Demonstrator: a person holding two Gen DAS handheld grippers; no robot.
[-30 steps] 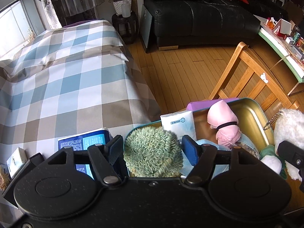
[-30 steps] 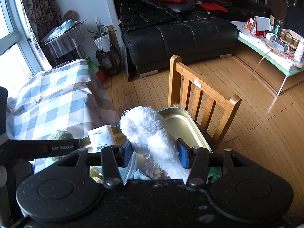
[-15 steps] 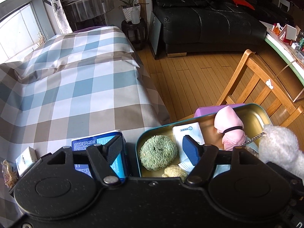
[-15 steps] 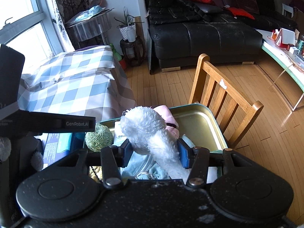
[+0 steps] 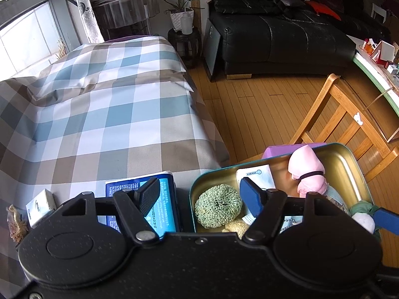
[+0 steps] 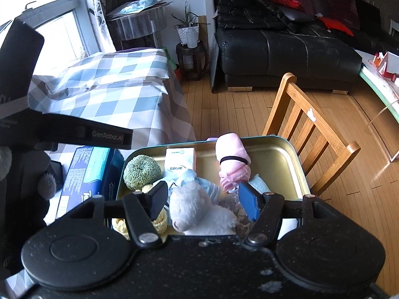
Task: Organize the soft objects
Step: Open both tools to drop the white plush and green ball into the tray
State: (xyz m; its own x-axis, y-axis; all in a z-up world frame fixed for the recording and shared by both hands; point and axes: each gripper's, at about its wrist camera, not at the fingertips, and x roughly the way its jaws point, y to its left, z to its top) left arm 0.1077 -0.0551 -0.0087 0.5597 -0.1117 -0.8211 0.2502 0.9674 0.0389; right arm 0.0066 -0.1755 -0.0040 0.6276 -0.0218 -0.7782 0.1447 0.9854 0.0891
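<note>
Across the left half of both frames, table: a long surface under a blue, beige and white checked cloth [image 5: 104,114], running from the window toward the lower edge.
Sofa: black leather couch [image 6: 286,47] at the upper right, with a red cushion on it.
Chair: light wooden slat-back chair [image 6: 309,129] at right centre, just behind the tin.
Tin: shallow rectangular metal tin with teal outside and gold inside [image 6: 279,154], lower centre of the right wrist frame, beside the table's edge; the soft things lie in it.
Box: dark blue printed carton [image 5: 164,199] on the cloth, just left of the tin.
White toy: fluffy white plush animal [image 6: 199,209] lying in the tin's near part, between the right gripper's fingers and touching neither pad.
Pink item: rolled pale pink cloth bound by a black band [image 6: 232,159], at the tin's middle toward the far wall.
Green ball: round green curly scrubber-like ball [image 5: 218,205] in the tin's left corner, a small yellow knitted piece [image 6: 159,220] near it.
Tissue pack: small white packet [image 6: 180,159] leaning at the tin's far left.
Right gripper [image 6: 203,200]: jaws have just been opening; parted wider than the toy, gripping nothing.
Left gripper [image 5: 200,195]: jaws apart and empty, straddling the tin's left wall, above the green ball.
</note>
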